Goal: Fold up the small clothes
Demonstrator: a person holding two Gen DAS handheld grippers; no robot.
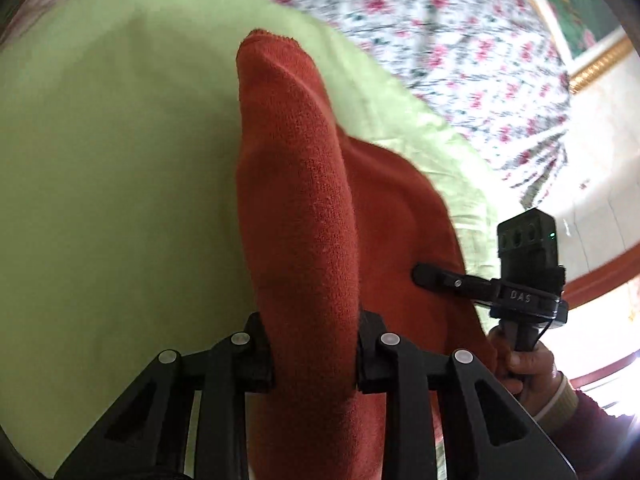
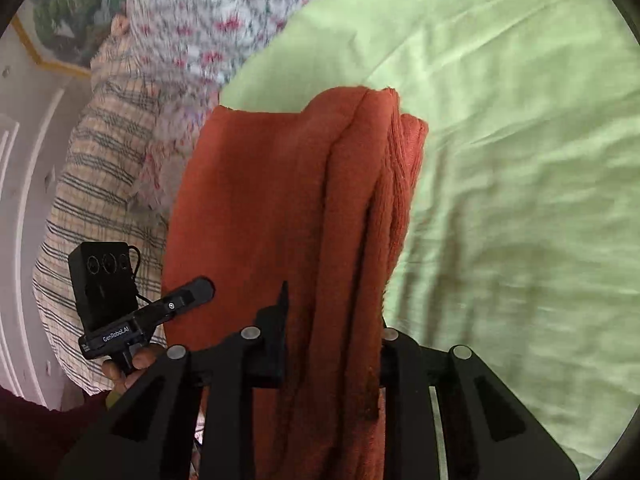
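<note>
Rust-orange knitted garment (image 1: 304,208) — soft, nubbly, gathered into thick lengthwise folds — raised above the smooth light-green sheet (image 1: 120,180). The left gripper (image 1: 316,356) clamps one bunched fold; the right gripper (image 2: 332,356) clamps a layered, ribbed edge of the same garment. Beyond the sheet lie a floral cloth (image 1: 440,40) and a checked fabric (image 2: 100,168) — both blurred.

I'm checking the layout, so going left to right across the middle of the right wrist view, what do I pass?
Plaid checked cloth → rust-orange knitted garment, folded in layers → light green bedsheet.
</note>
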